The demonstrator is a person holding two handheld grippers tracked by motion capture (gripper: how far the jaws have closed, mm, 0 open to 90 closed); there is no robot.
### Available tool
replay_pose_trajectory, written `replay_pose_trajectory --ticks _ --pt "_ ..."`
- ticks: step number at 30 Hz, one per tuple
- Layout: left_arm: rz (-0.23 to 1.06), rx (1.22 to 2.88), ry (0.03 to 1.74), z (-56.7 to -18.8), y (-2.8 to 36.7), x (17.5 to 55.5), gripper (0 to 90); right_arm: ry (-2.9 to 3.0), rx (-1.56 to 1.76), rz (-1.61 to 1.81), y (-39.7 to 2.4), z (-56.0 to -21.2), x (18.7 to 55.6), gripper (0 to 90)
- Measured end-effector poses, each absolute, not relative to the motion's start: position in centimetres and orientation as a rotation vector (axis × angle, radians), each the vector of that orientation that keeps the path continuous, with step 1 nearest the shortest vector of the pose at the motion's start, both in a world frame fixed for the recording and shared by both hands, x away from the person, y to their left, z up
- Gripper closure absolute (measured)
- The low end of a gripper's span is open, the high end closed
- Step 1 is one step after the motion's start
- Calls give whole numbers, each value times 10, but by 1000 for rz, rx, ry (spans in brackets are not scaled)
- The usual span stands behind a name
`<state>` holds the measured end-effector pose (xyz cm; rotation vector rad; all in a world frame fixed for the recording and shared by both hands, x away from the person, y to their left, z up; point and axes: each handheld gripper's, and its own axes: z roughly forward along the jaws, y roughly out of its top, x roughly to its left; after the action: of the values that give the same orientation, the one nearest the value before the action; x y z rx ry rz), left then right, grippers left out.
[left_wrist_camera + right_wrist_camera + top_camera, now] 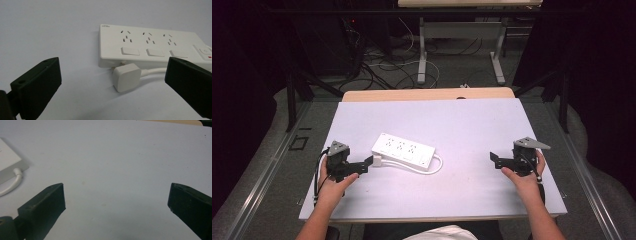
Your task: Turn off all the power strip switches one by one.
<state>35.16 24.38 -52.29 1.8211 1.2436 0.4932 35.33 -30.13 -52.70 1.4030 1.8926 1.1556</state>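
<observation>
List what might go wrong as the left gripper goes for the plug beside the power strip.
1. The plug lies flat against the side of the power strip, so one of the open left gripper fingers may hit the strip and push it instead of closing around the plug.
2. The short cord loops back to the strip, so lifting the plug could drag the strip across the table.

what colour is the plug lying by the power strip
White, like the plug's cord; clearest in the left gripper view.
</observation>
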Motion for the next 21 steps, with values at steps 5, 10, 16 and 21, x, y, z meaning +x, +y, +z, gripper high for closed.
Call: replay_pose_trajectory --ticks 5,10,16,21 --pt "506 1831 1219 -520 237 347 8 1887 1392 1146 -298 -525 346 6" --pt "505 1824 1203 -516 231 344 14 1893 1368 1137 -293 -524 344 6" --pt "454 1776 1201 -514 226 341 86 1908 1358 1106 -287 -526 344 41" --pt "465 1789 1193 -513 220 340 158 1917 1328 1089 -282 -528 344 42"
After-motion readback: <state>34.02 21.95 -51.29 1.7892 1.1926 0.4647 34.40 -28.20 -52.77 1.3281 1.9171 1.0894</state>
